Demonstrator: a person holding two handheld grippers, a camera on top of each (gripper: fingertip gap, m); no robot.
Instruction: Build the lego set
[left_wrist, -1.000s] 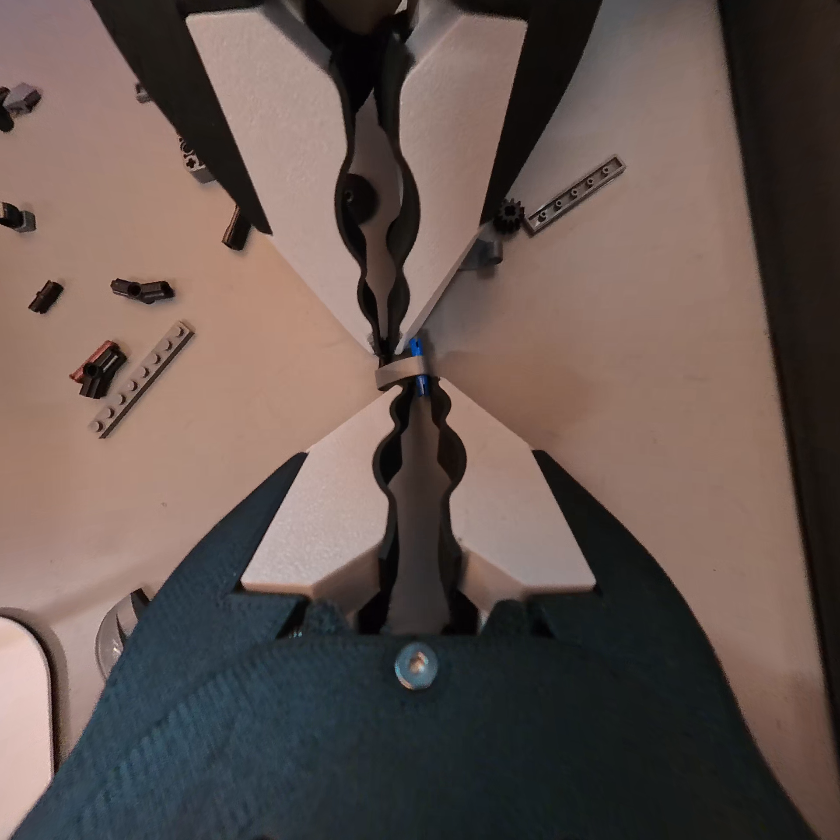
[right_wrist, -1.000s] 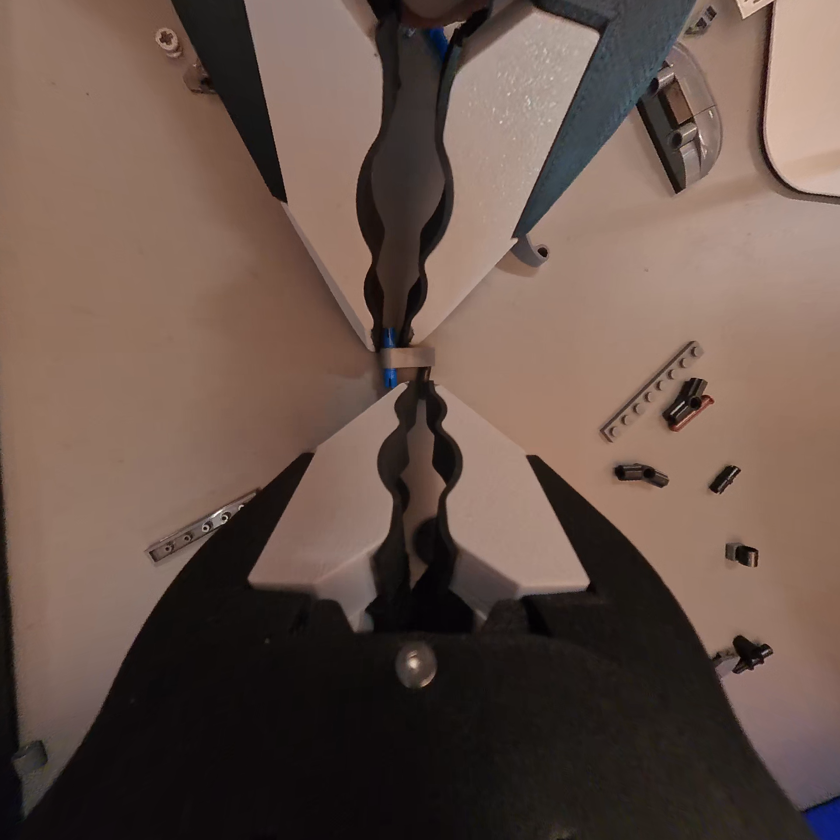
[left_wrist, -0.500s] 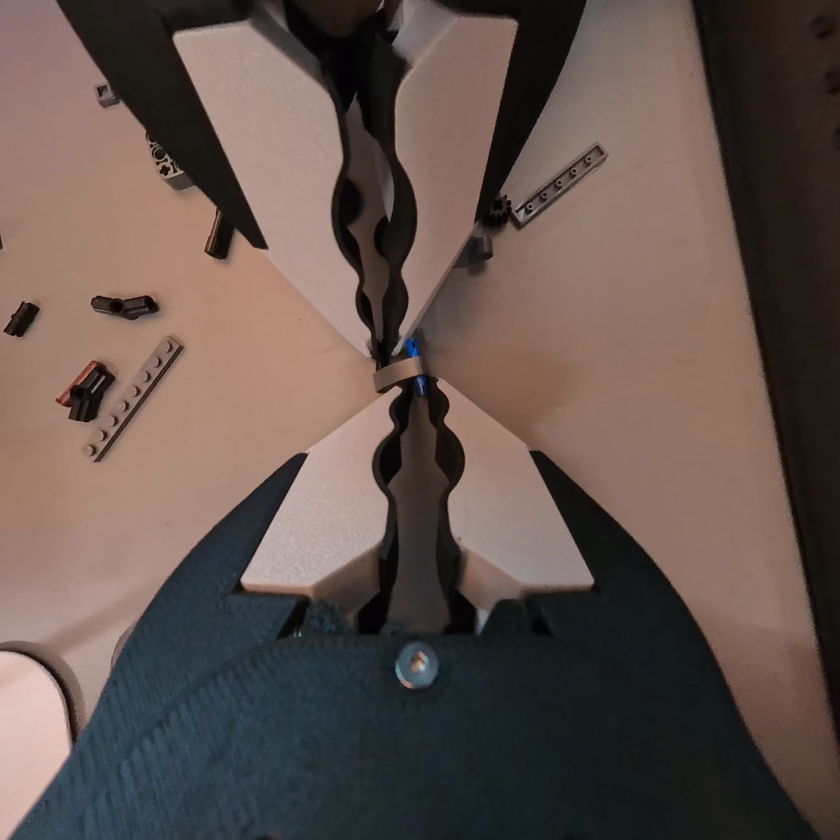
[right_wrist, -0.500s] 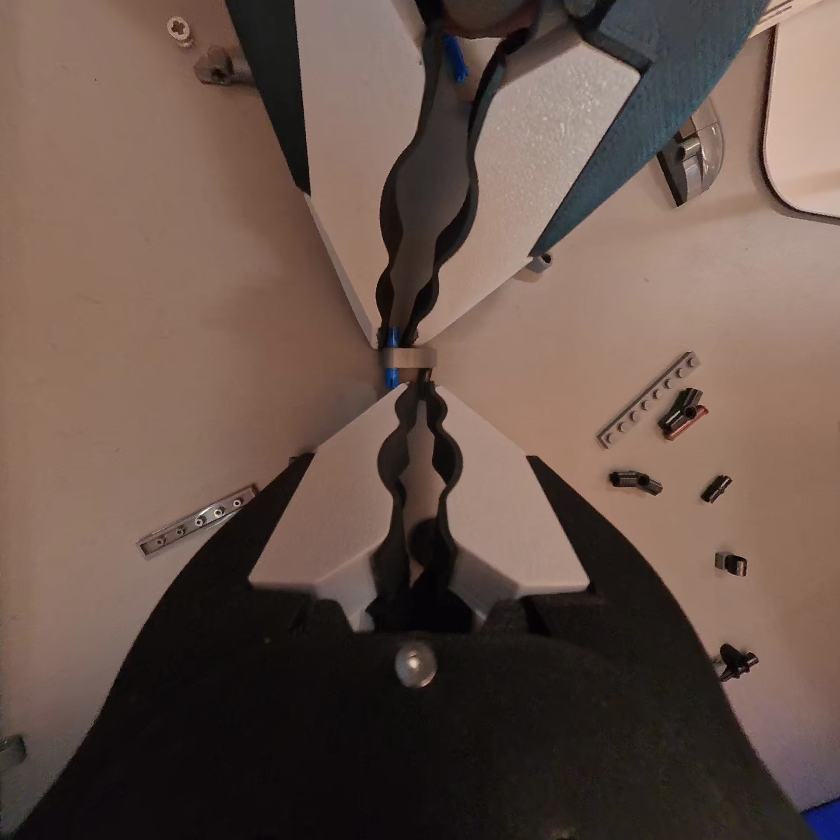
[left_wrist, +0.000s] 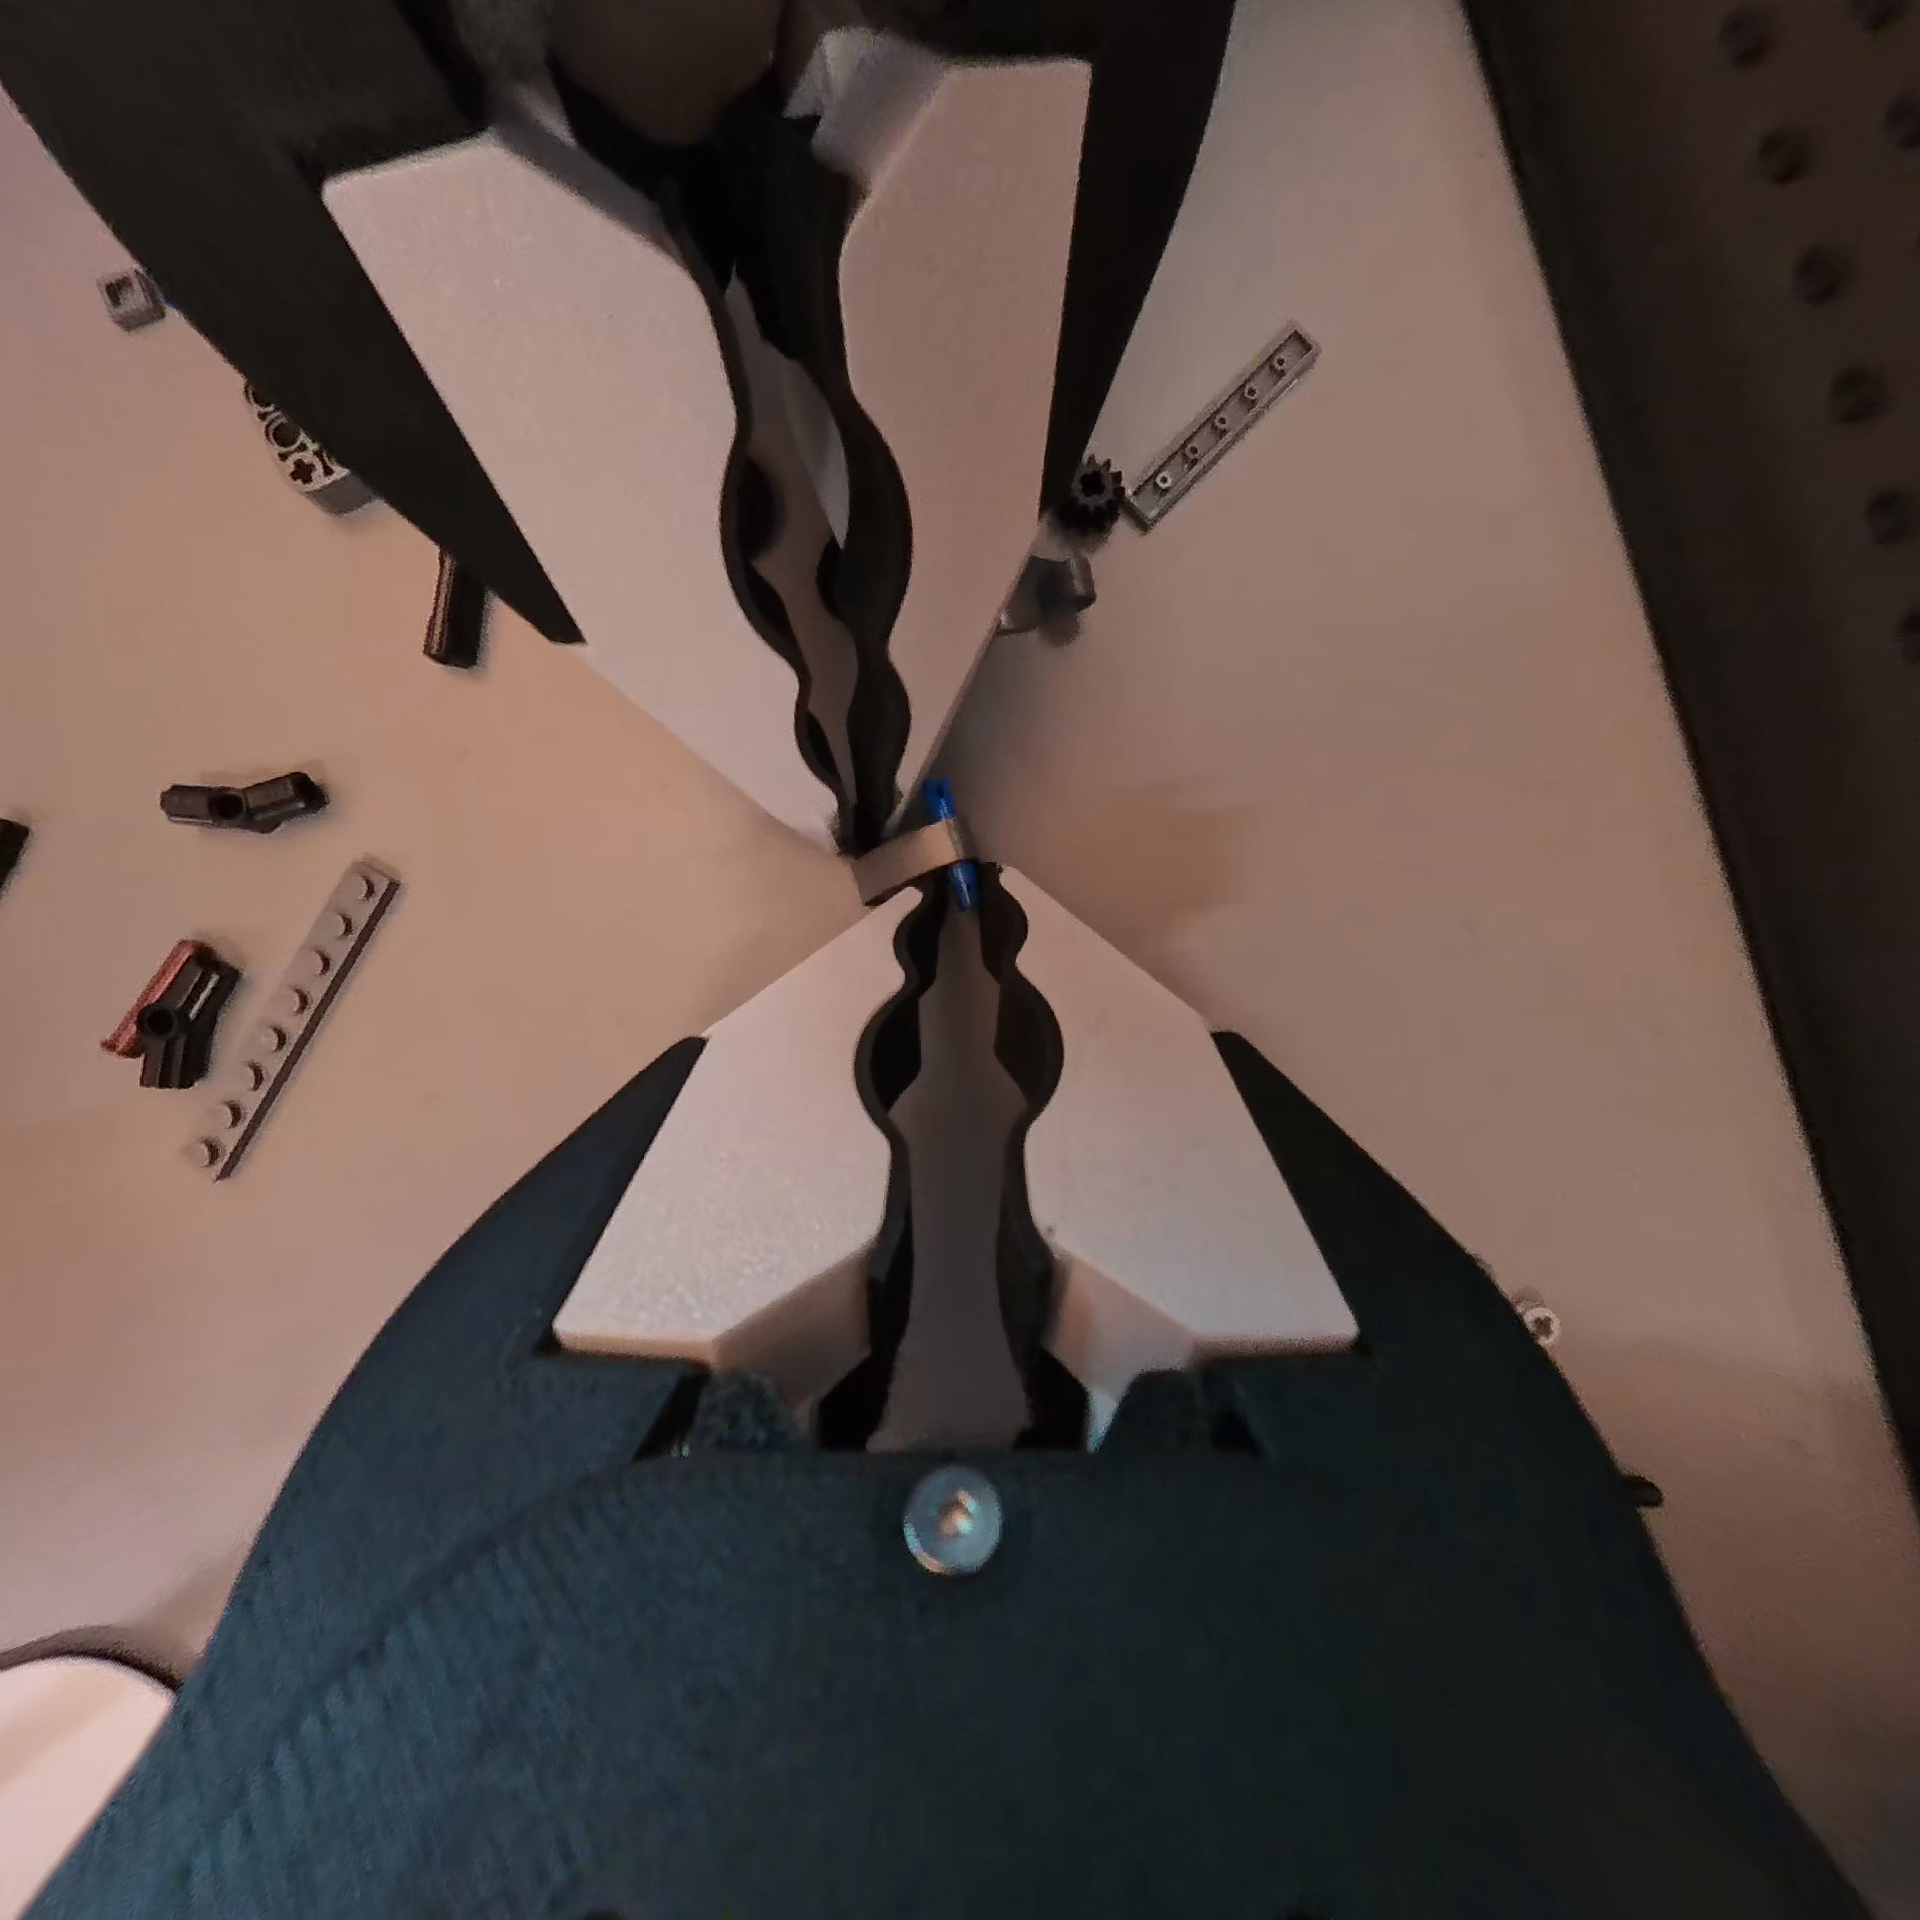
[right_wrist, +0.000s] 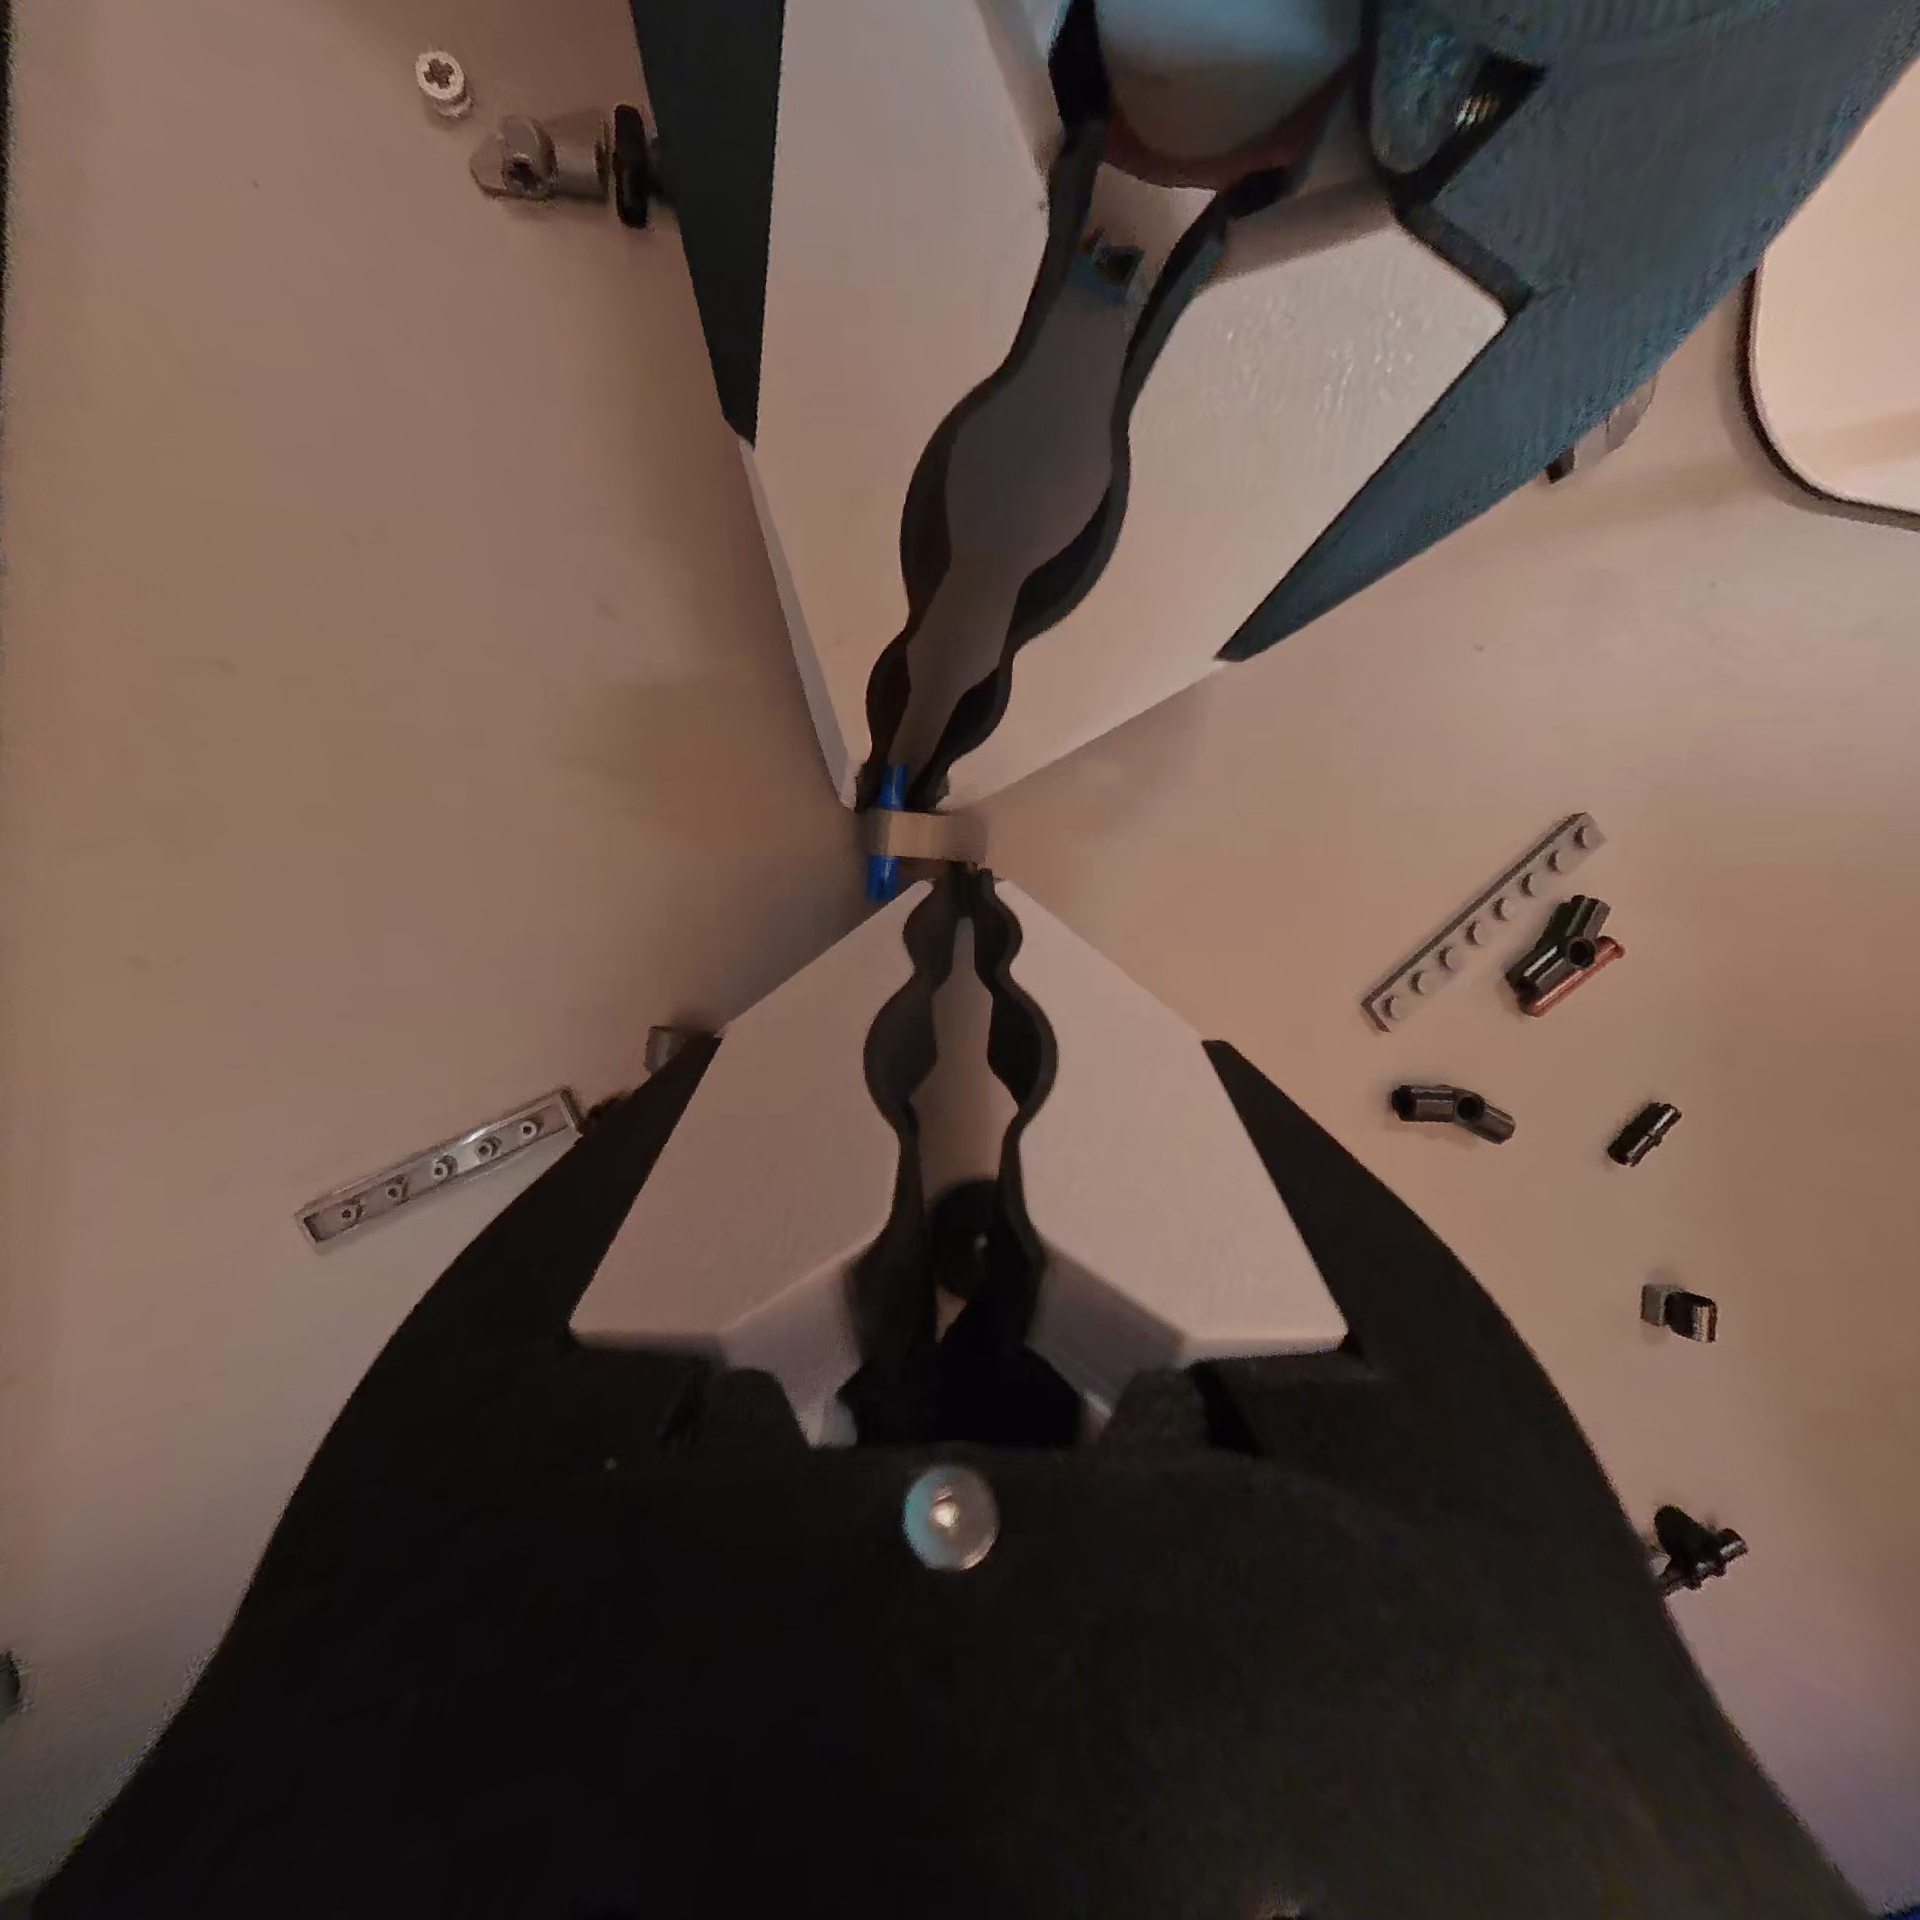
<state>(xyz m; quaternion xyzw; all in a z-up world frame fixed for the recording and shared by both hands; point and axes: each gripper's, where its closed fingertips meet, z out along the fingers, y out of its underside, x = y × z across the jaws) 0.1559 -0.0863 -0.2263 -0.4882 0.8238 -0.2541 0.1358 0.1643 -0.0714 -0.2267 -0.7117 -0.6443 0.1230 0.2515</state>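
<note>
A small grey lego piece (left_wrist: 902, 862) with a blue pin (left_wrist: 940, 802) through it is held in the air between both grippers, tip to tip. My left gripper (left_wrist: 954, 896), teal, comes from below in the left wrist view and is shut on the lower end of the blue pin. My right gripper (right_wrist: 961, 883), black, is shut on the other end of the grey piece (right_wrist: 925, 836). In the right wrist view the blue pin (right_wrist: 885, 788) sits at the left gripper's tips (right_wrist: 902, 779). The right gripper (left_wrist: 862, 826) comes from above in the left wrist view.
Loose parts lie on the pale table: a long grey plate (left_wrist: 296, 1023), a black-and-brown connector (left_wrist: 171, 1013), a black angled connector (left_wrist: 244, 802), a short grey plate (left_wrist: 1226, 431), a small black gear (left_wrist: 1093, 486). A white tray corner (right_wrist: 1849, 364) and a dark wall (left_wrist: 1766, 623) border the area. Left and right tips are no more than a few centimetres apart.
Both grippers stay shut, tip to tip, on the same piece. The pair has shifted a little over the table, and the left gripper has tilted in the right wrist view.
</note>
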